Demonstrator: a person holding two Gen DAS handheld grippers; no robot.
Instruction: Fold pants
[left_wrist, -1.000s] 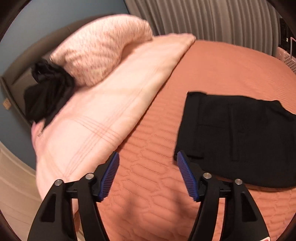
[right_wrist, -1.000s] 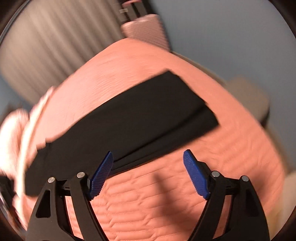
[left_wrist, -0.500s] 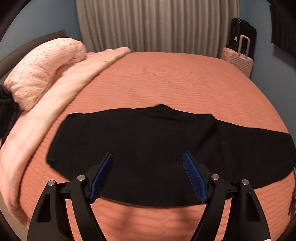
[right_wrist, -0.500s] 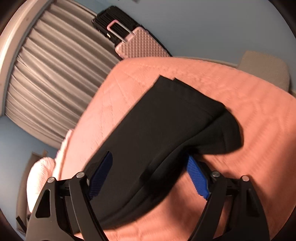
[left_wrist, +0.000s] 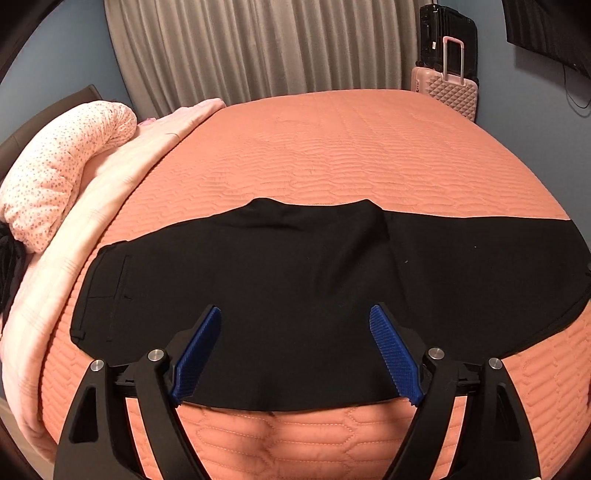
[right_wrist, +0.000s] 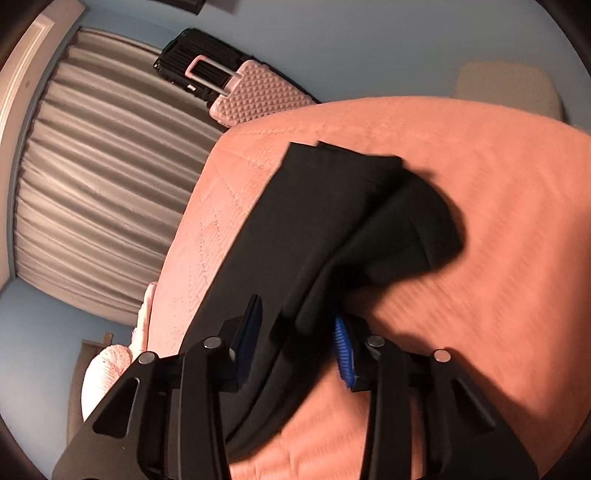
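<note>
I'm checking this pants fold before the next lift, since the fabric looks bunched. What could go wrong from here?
1. The right claw, whose jaws have just been closing, has a bunched wad of the black pants between them; it may catch only some layers, so the leg could sag or slip.
2. The left claw stands open above the near edge, holding nothing, so a one-sided lift may drag the pants across the orange bedspread and wrinkle them.

The left gripper (left_wrist: 295, 350) points steeply downward, its blue-padded jaws spread wide and still widening, with nothing pressed between them. The right gripper (right_wrist: 295, 332) is rolled to one side and tilted down, its jaws closing in around black cloth.
</note>
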